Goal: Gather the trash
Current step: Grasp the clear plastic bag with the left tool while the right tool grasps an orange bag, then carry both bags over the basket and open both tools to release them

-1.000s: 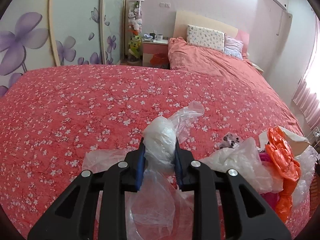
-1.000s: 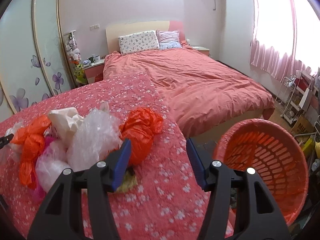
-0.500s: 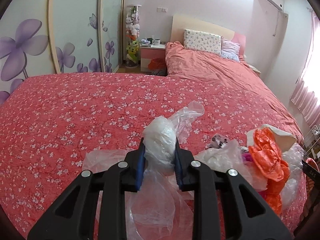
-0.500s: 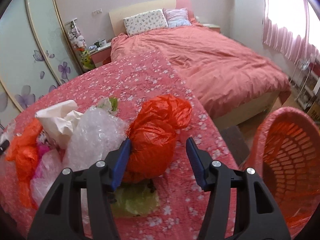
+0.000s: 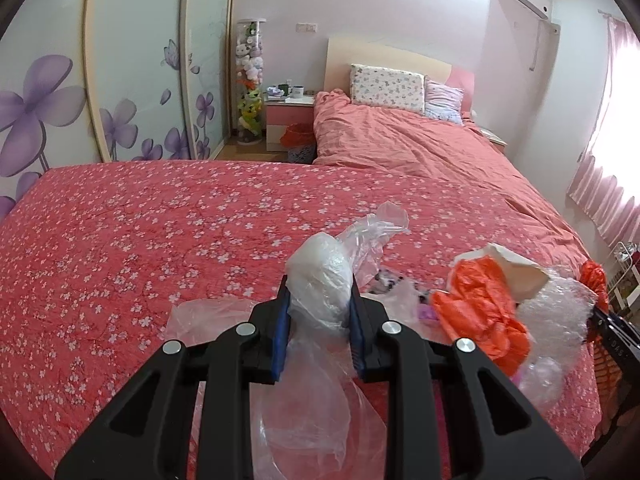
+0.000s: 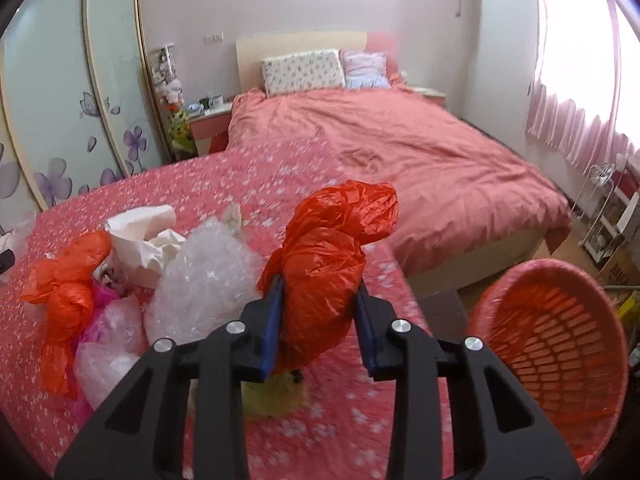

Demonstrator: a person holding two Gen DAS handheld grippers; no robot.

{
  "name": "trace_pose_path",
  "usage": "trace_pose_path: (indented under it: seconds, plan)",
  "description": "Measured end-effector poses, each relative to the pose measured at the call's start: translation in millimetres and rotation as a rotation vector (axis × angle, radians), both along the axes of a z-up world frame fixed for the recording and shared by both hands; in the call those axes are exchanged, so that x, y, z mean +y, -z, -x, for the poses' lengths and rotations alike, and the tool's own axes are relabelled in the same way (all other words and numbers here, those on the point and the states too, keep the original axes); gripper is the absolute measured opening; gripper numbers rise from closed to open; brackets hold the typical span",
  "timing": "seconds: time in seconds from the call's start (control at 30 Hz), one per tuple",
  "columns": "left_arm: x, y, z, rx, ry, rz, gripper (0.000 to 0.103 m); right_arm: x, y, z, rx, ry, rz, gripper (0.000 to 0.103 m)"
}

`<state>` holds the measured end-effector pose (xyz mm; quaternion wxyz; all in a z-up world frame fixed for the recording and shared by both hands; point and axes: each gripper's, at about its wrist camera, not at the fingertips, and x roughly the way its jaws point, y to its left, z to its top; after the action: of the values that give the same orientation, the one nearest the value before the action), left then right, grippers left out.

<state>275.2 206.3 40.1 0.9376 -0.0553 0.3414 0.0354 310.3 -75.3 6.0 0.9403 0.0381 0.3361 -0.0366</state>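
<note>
Left gripper [image 5: 319,307] clamped on crumpled clear plastic bag [image 5: 320,280]. Right gripper [image 6: 319,307] clamped on crumpled orange plastic bag [image 6: 326,276], round orange slotted basket [image 6: 560,344] nearby.

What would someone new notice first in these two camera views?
Probably the crumpled orange plastic bag pinched in the right gripper, with the orange laundry basket to its right. Next, the clear plastic bag clamped in the left gripper, above the red floral bedspread.

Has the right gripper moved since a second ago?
Yes. The right gripper advanced toward the trash pile and closed on the orange bag.
</note>
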Motion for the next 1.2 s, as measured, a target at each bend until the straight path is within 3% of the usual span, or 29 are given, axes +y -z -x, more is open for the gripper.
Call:
trace_pose_path:
  seconds: [0.57,1.2]
  plan:
    - [-60,-15,22,-0.038,0.118,0.006,0.026,-43,-34,63,-0.095,0.065,0.028,0.033]
    - [-170,-15,31,-0.052,0.322,0.052,0.026,-109,-37,107,-0.131,0.177,0.021,0.033]
